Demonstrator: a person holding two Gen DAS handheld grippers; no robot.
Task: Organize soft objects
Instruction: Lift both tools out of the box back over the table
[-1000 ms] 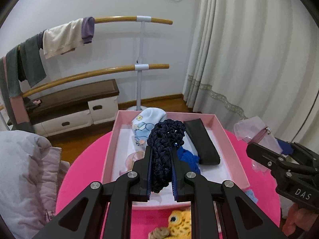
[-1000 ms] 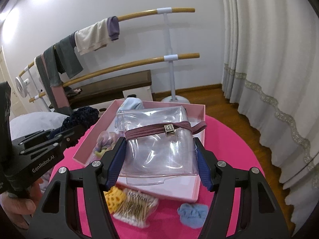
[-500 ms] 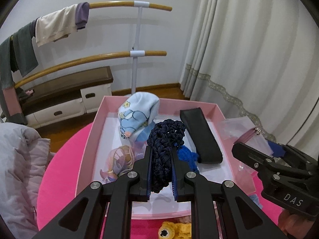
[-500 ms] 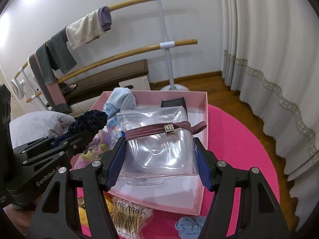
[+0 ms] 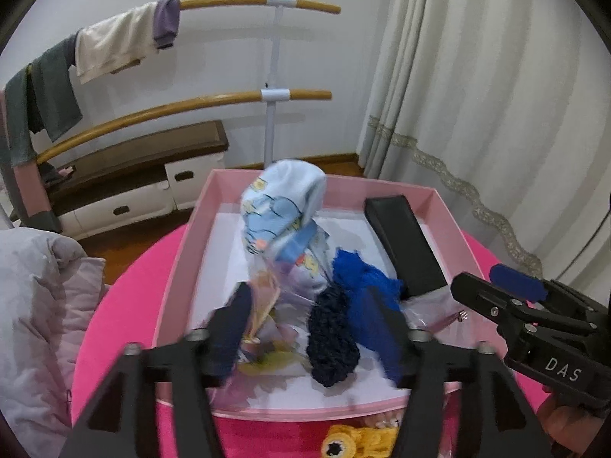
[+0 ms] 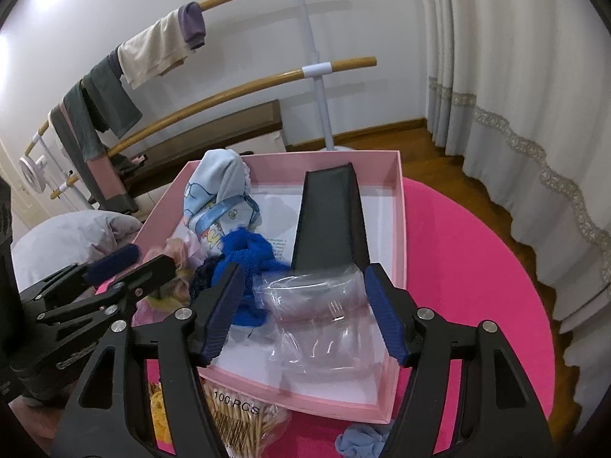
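A pink box (image 5: 183,252) (image 6: 397,191) sits on a round pink table (image 6: 477,267). My left gripper (image 5: 309,328) is open above the box's near end; the dark navy knitted piece (image 5: 332,343) lies loose in the box between its fingers. My right gripper (image 6: 305,313) is open; the clear plastic pouch (image 6: 324,320) lies in the box between its fingers. The box also holds a light blue printed cloth (image 5: 282,202) (image 6: 217,191), a bright blue knit (image 5: 362,278) (image 6: 244,252), a black case (image 5: 404,244) (image 6: 328,221) and a pastel scrunchie (image 5: 263,305).
A yellow knit toy (image 5: 355,439), a bag of cotton swabs (image 6: 236,420) and a pale blue scrunchie (image 6: 359,442) lie on the table in front of the box. A grey padded jacket (image 5: 38,305) lies at the left. A ballet barre (image 5: 229,99) with hung clothes and curtains (image 5: 496,114) stand behind.
Both grippers opened. The left let go of the navy knitted piece and the right let go of the clear pouch; both now lie in the box.
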